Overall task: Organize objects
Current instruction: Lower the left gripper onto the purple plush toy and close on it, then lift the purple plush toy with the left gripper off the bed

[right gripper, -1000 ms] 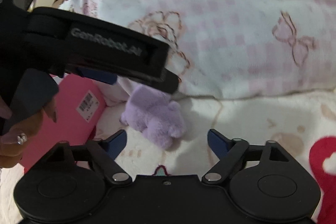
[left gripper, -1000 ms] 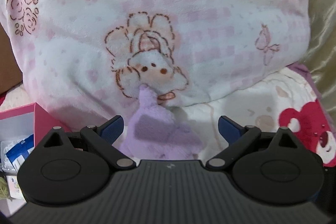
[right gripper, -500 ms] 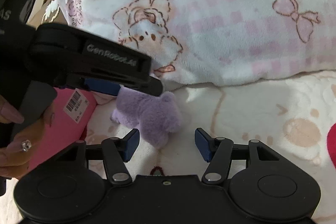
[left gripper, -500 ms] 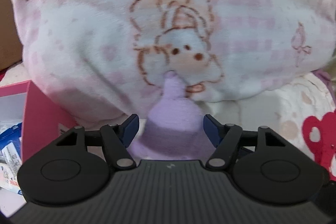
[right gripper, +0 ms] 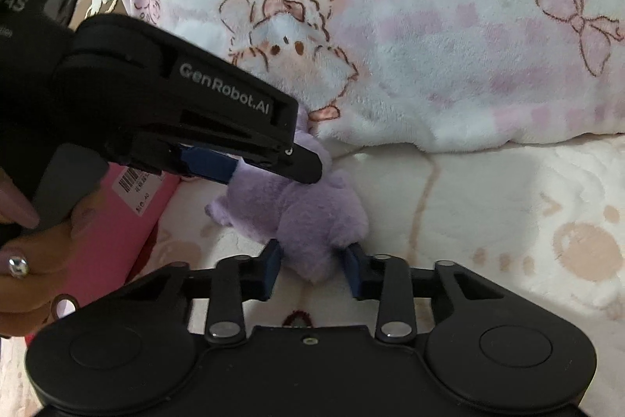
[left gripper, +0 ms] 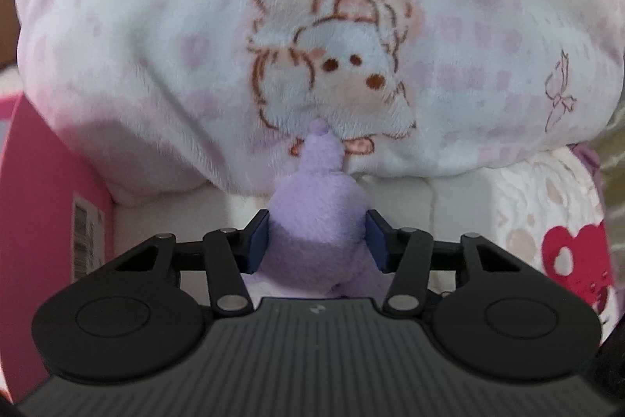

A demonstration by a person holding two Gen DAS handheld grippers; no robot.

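At nine o'clock of the scene we see a pink cardboard box (left gripper: 47, 206) with a barcode label, and just right of it our left gripper (left gripper: 317, 236), jaws closing, pads pressed on both flanks of the small fluffy lilac plush toy (left gripper: 318, 217). The toy lies on the cream printed bed blanket (right gripper: 488, 206), its tip touching the pink-checked fleece pillow (left gripper: 156, 45) at twelve o'clock. Our right gripper (right gripper: 312, 267) is clenched on the toy's lower end.
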